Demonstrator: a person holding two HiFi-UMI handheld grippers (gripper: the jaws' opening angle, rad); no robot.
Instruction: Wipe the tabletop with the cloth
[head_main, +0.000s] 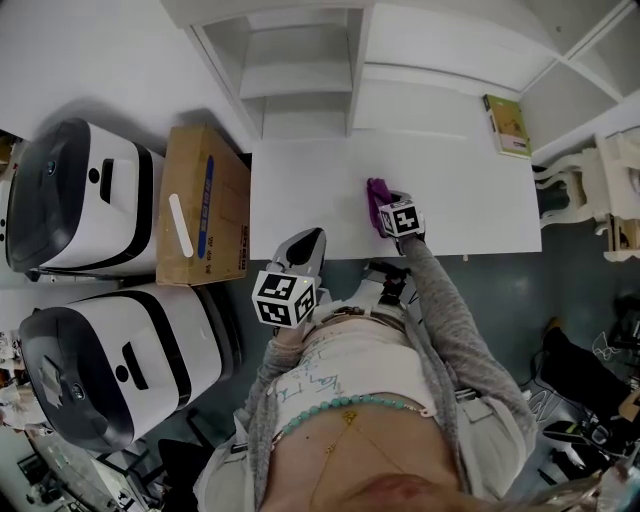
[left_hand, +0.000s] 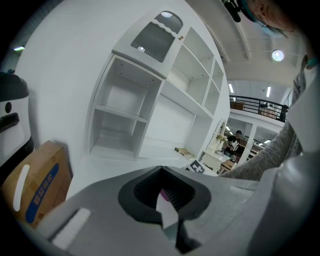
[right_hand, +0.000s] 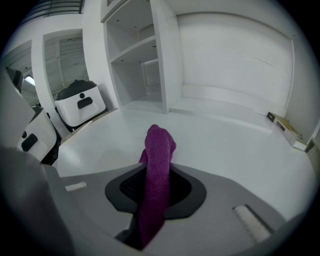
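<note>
A purple cloth (head_main: 375, 196) hangs bunched over the white tabletop (head_main: 470, 190), near the middle of its front half. My right gripper (head_main: 386, 208) is shut on it; in the right gripper view the cloth (right_hand: 159, 145) stands up out of the closed jaws of that gripper (right_hand: 157, 175). My left gripper (head_main: 307, 242) hovers at the table's front edge, left of the cloth. In the left gripper view this gripper (left_hand: 164, 194) has its jaws together with nothing between them.
A cardboard box (head_main: 205, 205) stands against the table's left side, with two white machines (head_main: 80, 195) (head_main: 110, 360) beyond it. A white shelf unit (head_main: 300, 70) rises at the table's back. A booklet (head_main: 508, 125) lies at the back right corner.
</note>
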